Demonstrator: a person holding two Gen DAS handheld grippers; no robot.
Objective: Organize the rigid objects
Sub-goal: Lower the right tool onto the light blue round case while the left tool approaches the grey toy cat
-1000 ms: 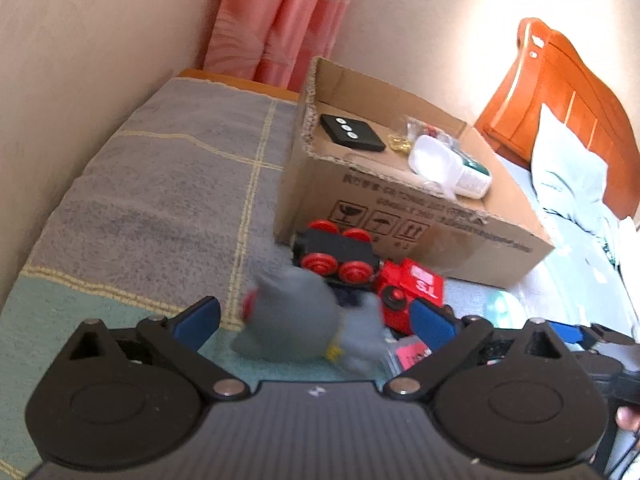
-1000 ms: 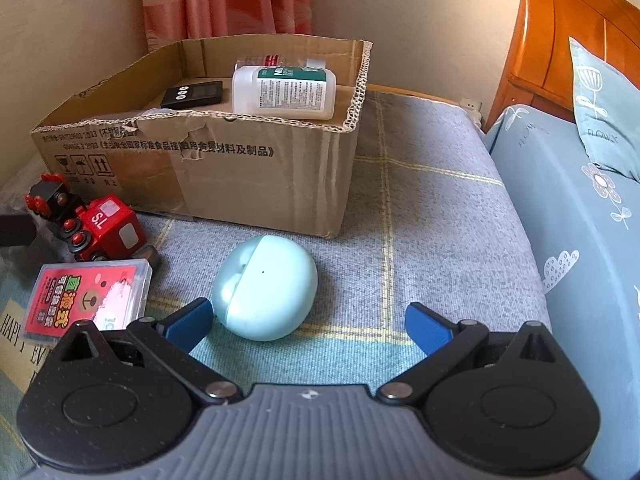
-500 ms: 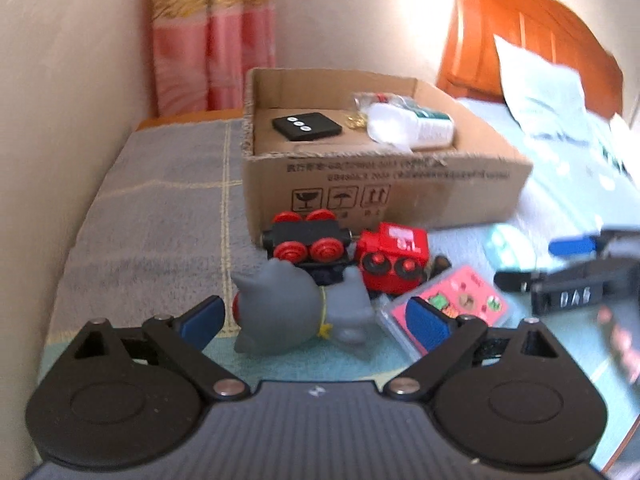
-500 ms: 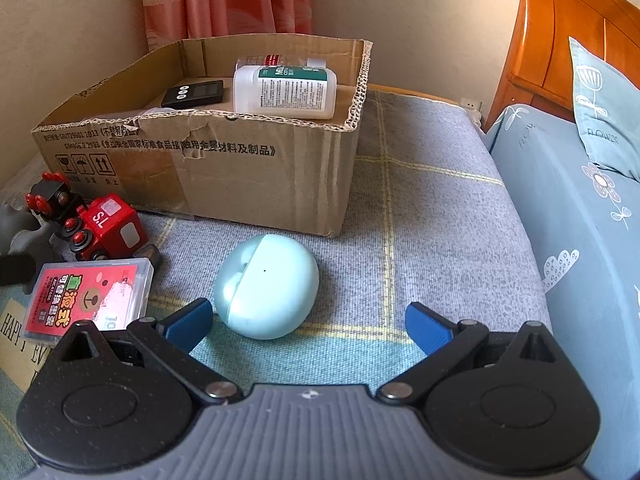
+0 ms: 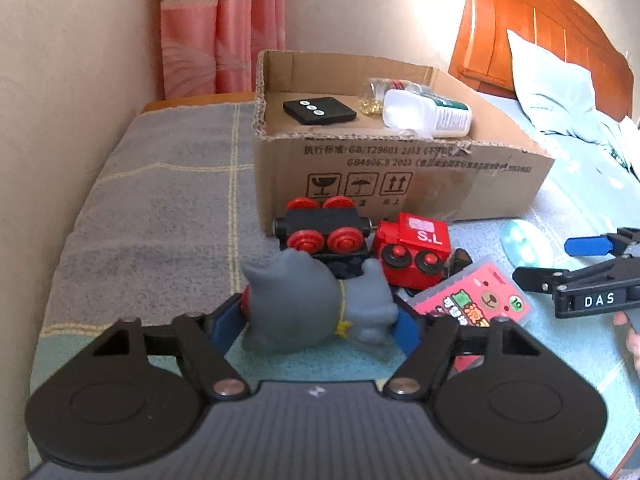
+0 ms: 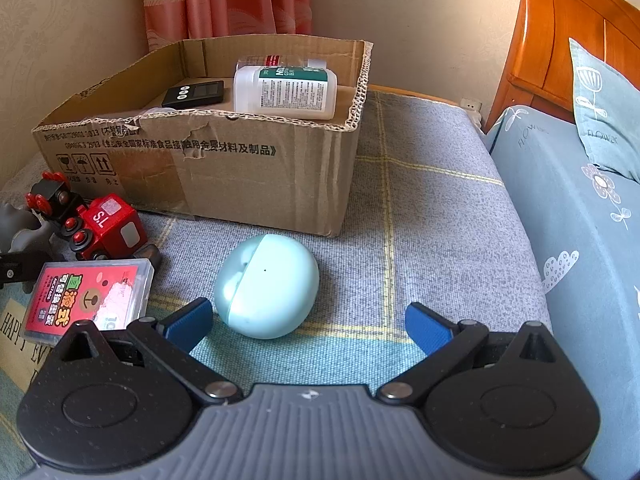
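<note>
A grey cat toy [image 5: 304, 304] lies on the blanket in front of a red and black toy train [image 5: 360, 240]. My left gripper [image 5: 316, 326] is closing on the toy, and both blue pads touch its sides. Ahead of the open right gripper [image 6: 308, 318] rests a teal egg-shaped case [image 6: 266, 286], nearer the left finger and not gripped. A red card case [image 6: 88, 296] lies flat to its left. Behind stands the open cardboard box [image 6: 240, 176], holding a white bottle [image 6: 284, 94] and a black remote [image 6: 192, 94].
The bed's checked blanket [image 5: 160, 208] runs along a wall on the left. A wooden headboard [image 5: 540, 32] and a pillow [image 5: 552, 92] are at the right. Pink curtains [image 5: 224, 28] hang behind the box. A fingertip shows at the left wrist view's right edge.
The left gripper rolled until the scene sits level, and its jaws narrowed from wide open to touching the grey cat toy. The right gripper and teal case stayed put.
</note>
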